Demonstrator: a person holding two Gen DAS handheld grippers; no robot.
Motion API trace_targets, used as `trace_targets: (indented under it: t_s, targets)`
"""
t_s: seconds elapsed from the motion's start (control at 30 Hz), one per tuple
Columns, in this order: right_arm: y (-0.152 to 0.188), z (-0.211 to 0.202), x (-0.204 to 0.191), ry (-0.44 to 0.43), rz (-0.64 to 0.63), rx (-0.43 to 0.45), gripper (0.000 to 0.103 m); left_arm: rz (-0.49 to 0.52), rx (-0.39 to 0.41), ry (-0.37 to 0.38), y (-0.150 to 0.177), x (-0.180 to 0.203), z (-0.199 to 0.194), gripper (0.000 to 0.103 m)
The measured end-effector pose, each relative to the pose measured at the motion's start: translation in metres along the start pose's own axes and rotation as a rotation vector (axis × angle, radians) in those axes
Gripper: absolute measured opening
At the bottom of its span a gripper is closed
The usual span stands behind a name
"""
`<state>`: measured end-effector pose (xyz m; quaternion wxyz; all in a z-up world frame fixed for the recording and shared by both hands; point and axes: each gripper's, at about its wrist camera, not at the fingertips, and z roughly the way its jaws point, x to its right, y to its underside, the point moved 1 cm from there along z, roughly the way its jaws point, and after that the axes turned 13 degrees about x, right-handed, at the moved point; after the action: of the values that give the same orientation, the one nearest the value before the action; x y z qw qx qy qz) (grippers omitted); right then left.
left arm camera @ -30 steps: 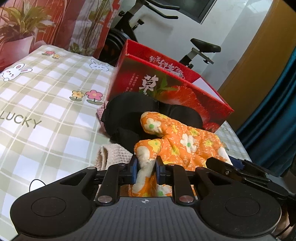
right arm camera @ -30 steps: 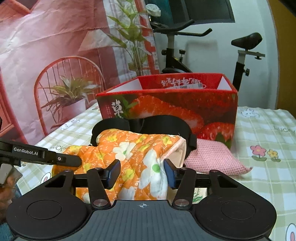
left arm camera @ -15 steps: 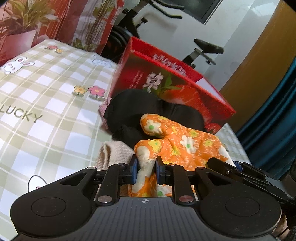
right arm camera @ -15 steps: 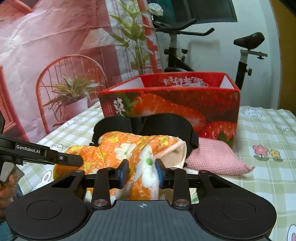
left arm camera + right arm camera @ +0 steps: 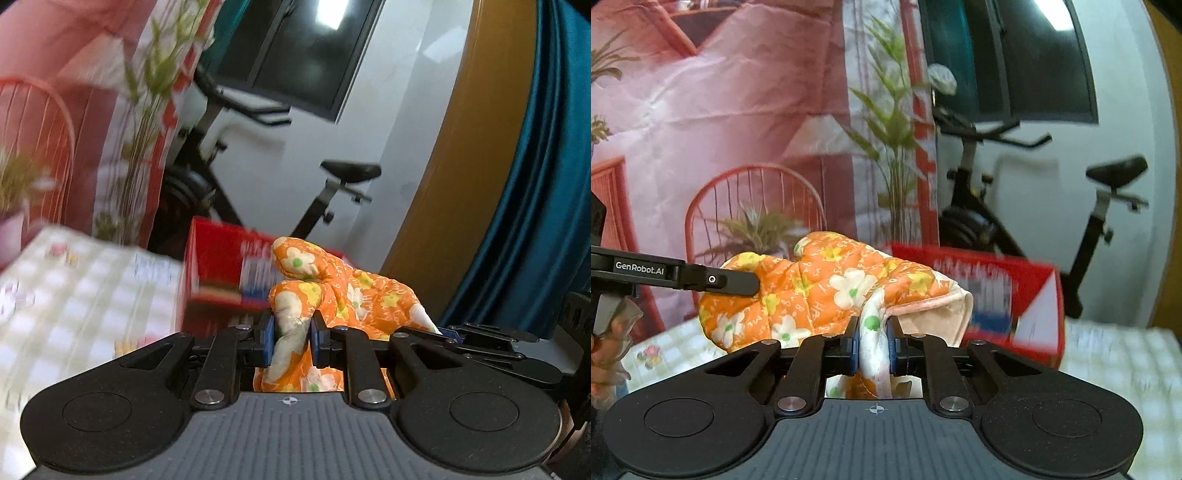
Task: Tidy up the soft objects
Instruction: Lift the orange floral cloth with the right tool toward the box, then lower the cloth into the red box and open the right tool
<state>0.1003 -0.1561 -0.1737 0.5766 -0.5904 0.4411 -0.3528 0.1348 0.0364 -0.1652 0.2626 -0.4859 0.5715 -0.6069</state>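
An orange floral oven mitt (image 5: 347, 295) hangs in the air between both grippers, lifted above the table. My left gripper (image 5: 292, 343) is shut on the mitt's fingertip end. My right gripper (image 5: 872, 345) is shut on the mitt's cuff edge (image 5: 875, 332); the mitt also shows in the right wrist view (image 5: 827, 284). The left gripper's arm shows in the right wrist view (image 5: 683, 277) at the mitt's far end. The red strawberry box (image 5: 218, 273) stands open beyond the mitt, and also shows in the right wrist view (image 5: 1015, 295). The other soft items are out of view.
The checked tablecloth (image 5: 85, 295) lies below, blurred; it also shows in the right wrist view (image 5: 1119, 365). An exercise bike (image 5: 1015, 206) and a printed backdrop (image 5: 720, 129) stand behind the table. A blue curtain (image 5: 535, 184) hangs at the right.
Both grippers have lifted the mitt up off the table and toward the box. The right gripper went from open to shut on the cuff. The black band and pink cloth dropped out of view.
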Motion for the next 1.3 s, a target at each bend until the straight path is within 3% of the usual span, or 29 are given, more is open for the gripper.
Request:
trace_targets:
  t_s: [0.2, 0.37, 0.6, 0.83, 1.13, 1.2, 1.27, 1.3]
  targets:
    - [-0.037, 0.04, 0.018, 0.032, -0.061, 0.042, 0.013, 0.031, 0.049, 0.01, -0.031, 0.005, 0.048, 0.02]
    - [-0.046, 0.086, 0.04, 0.087, -0.073, 0.032, 0.013, 0.046, 0.074, -0.018, -0.041, -0.001, 0.091, 0.02]
    - [-0.03, 0.141, 0.067, 0.142, -0.064, -0.062, 0.013, 0.077, -0.043, -0.075, -0.04, -0.007, 0.144, 0.02]
    - [0.003, 0.163, 0.081, 0.156, -0.029, -0.179, 0.013, 0.105, -0.19, -0.104, -0.016, -0.015, 0.17, 0.02]
    - [0.023, 0.162, 0.095, 0.184, 0.038, -0.223, 0.019, 0.092, -0.246, -0.119, -0.005, -0.025, 0.177, 0.022]
    - [0.022, 0.161, 0.096, 0.203, 0.032, -0.22, 0.025, 0.101, -0.255, -0.128, -0.004, -0.026, 0.177, 0.03]
    - [0.023, 0.159, 0.096, 0.215, 0.028, -0.212, 0.027, 0.107, -0.258, -0.14, -0.004, -0.026, 0.177, 0.063]
    - [0.023, 0.157, 0.096, 0.218, 0.026, -0.209, 0.029, 0.105, -0.25, -0.14, -0.004, -0.027, 0.174, 0.069]
